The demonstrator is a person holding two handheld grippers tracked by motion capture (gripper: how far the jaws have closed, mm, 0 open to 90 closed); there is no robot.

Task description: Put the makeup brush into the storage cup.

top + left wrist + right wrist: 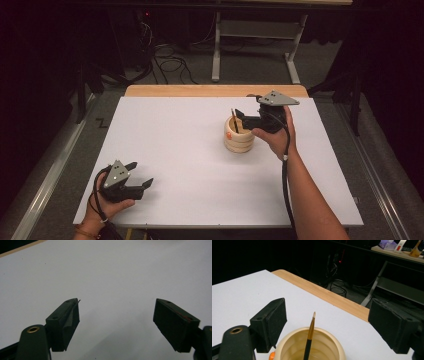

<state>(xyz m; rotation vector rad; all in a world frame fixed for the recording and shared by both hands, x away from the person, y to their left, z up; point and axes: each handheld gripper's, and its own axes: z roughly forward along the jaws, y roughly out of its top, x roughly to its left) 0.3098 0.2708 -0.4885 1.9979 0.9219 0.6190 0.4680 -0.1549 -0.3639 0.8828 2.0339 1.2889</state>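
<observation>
A cream ribbed pot (238, 136) stands on the white table (175, 150), right of centre. A thin brush (233, 120) with a dark handle and pale tip leans upright inside it. My right gripper (238, 115) hovers just above and to the right of the pot, open; in the right gripper view the brush (310, 336) rises between the spread jaws over the pot's rim (335, 341). My left gripper (140, 176) rests low near the table's front left corner, open, with nothing between its jaws (116, 322).
A wooden strip (215, 90) runs along the table's far edge. Beyond it are cables on the floor (170, 65) and a metal desk frame (255, 35). An orange patch (271, 355) shows on the pot's side.
</observation>
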